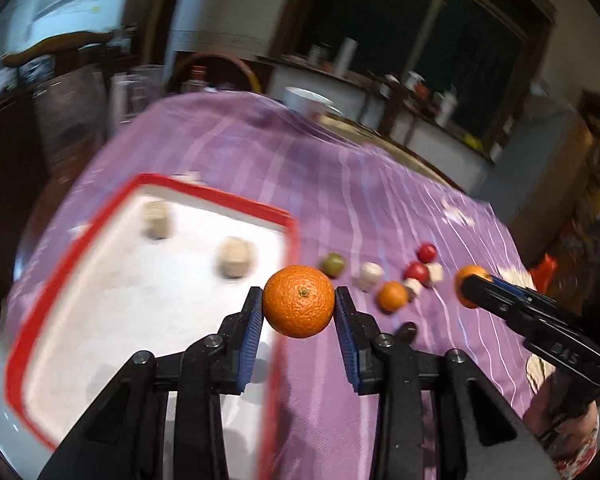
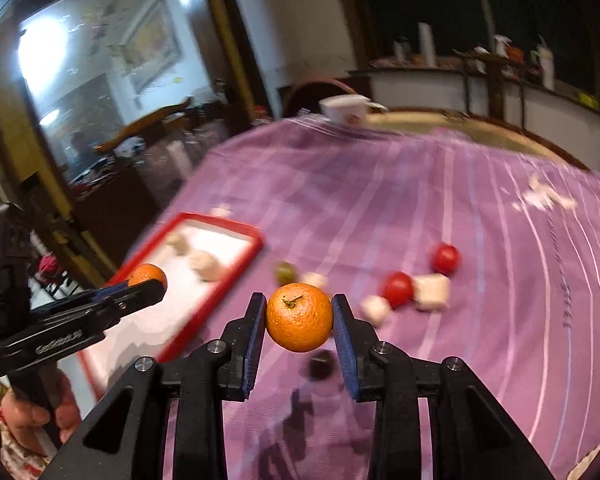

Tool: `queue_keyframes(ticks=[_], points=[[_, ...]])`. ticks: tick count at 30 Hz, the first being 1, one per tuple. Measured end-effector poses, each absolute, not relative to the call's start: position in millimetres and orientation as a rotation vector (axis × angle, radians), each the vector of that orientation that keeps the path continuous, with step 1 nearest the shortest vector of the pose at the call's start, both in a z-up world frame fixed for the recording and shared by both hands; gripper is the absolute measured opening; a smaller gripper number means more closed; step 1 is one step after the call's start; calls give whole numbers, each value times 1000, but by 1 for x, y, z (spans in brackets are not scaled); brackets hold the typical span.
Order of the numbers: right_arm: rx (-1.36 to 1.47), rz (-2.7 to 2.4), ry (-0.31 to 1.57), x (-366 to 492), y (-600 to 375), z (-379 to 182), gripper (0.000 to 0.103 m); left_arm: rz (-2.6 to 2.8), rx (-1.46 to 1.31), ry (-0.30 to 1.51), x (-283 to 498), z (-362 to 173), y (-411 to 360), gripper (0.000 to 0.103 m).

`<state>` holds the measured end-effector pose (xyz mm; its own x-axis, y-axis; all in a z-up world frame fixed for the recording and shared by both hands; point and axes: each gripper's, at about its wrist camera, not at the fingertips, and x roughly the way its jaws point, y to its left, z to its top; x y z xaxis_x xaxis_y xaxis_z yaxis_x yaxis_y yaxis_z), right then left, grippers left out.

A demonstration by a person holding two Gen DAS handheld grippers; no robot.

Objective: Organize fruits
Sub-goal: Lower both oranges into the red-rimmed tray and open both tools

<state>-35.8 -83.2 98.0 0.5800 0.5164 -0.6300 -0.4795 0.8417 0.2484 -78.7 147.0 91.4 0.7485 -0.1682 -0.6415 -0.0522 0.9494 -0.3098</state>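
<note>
Motion blur smears the red-rimmed tray (image 1: 288, 216) and the pale lumps (image 1: 236, 258) in it, which may be wooden blocks. The left gripper (image 1: 299, 304) is clamped on an orange (image 1: 299, 301) above the tray's right edge. The right gripper (image 2: 299, 320) squeezes a second orange (image 2: 299, 317) above the purple cloth (image 2: 380, 184), near two red fruits (image 2: 398, 289).

Purple-clothed table (image 1: 300, 168): red-rimmed tray (image 1: 204, 194), scattered fruit.

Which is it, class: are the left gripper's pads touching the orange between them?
Touching. The left wrist view shows both blue pads pressed against the orange.
</note>
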Motion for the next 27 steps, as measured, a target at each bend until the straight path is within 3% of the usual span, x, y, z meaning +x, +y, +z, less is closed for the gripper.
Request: queue_keyframes(ticks=[11,27], points=[[-56,795,775,-51,44,99,36,125,-368,712,-102,84,257,34],[-166,797,905,-19,152,39,36,64,-328,912,-34,45,299,34]])
